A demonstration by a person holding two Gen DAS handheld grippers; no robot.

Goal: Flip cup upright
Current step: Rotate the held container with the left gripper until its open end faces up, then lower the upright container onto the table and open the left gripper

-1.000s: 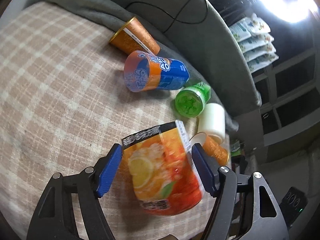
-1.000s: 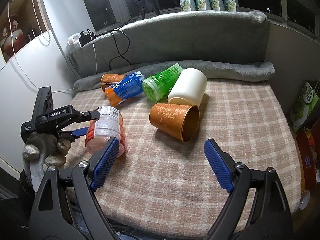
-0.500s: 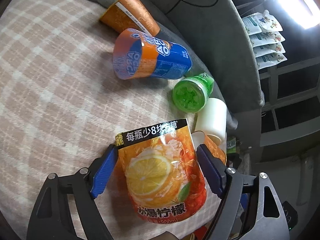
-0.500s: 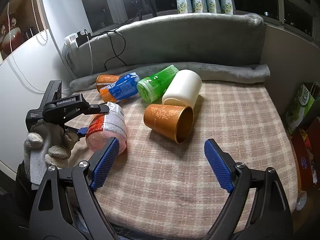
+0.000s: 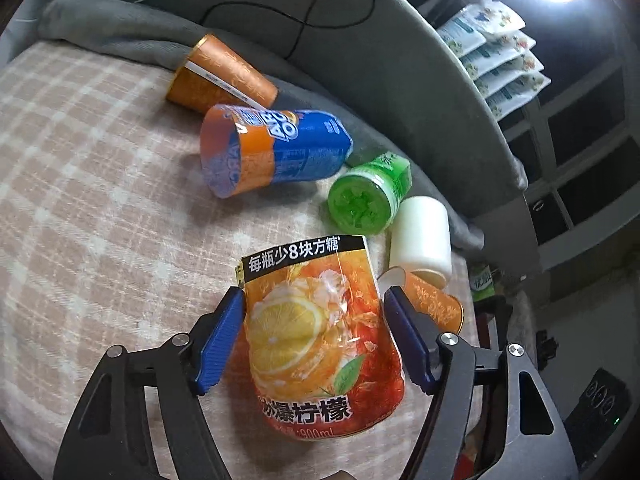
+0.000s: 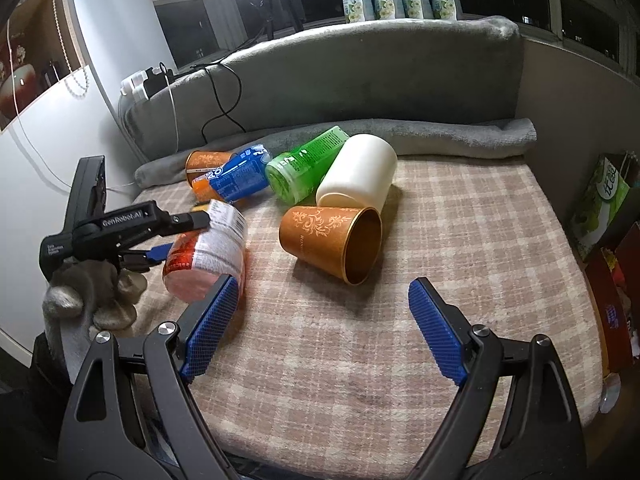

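Observation:
My left gripper (image 5: pixel 314 332) is shut on an orange lemon-tea label cup (image 5: pixel 320 336) and holds it tilted on its side just above the checked cloth; it also shows in the right wrist view (image 6: pixel 208 252). A blue and orange cup (image 5: pixel 272 152), a green cup (image 5: pixel 364 196), a white cup (image 5: pixel 420 236) and two brown patterned cups (image 5: pixel 224 76) (image 5: pixel 432 304) lie on their sides. My right gripper (image 6: pixel 320 328) is open and empty, in front of the near brown cup (image 6: pixel 336 240).
A checked cloth (image 6: pixel 400 340) covers the surface. A grey padded backrest (image 6: pixel 360 76) and rolled blanket (image 6: pixel 440 136) run along the far edge. Cables hang over the backrest. Boxes (image 6: pixel 604 204) stand past the right edge.
My left gripper has turned the lemon-tea cup, so its far end points more up and away. The right gripper has edged slightly closer to the cups and stayed open.

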